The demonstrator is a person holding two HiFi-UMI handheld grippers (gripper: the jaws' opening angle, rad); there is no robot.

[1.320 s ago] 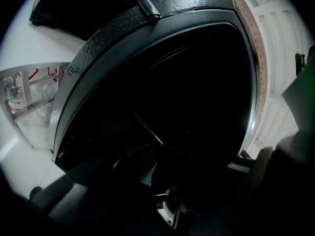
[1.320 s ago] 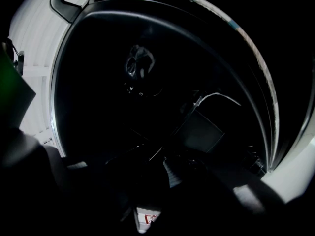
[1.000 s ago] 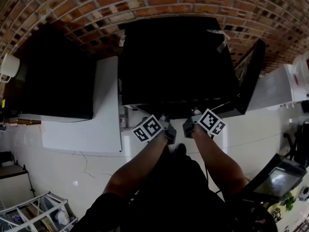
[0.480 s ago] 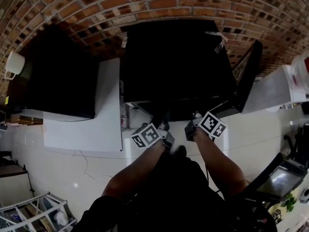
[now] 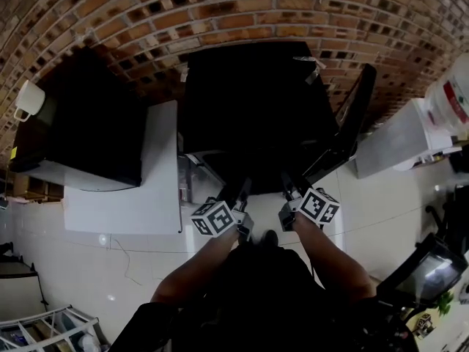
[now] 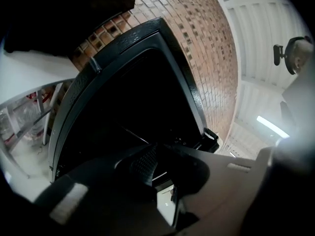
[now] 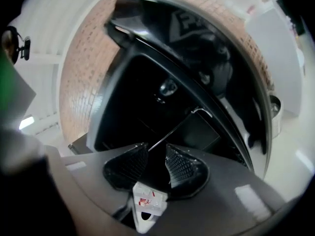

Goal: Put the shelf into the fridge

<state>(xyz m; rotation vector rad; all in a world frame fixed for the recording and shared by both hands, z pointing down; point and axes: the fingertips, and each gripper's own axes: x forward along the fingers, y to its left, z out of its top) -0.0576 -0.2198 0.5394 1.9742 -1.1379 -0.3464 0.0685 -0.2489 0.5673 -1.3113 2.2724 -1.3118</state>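
Shelf: thin wire, likely light, stiff, slippery; best held by edge rod | at fridge mouth | left hand-held gripper pinching it | right hand-held gripper parted astride it

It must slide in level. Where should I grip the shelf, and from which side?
I'd pinch the shelf by its near edge, coming from the fridge's open front. It shows only as a thin rod running straight into the cavity, so jaws close easily across it.

Left tool, right tool: grey bodies, black cross-hatched pads, white cubes with black square markers. Clothing black.
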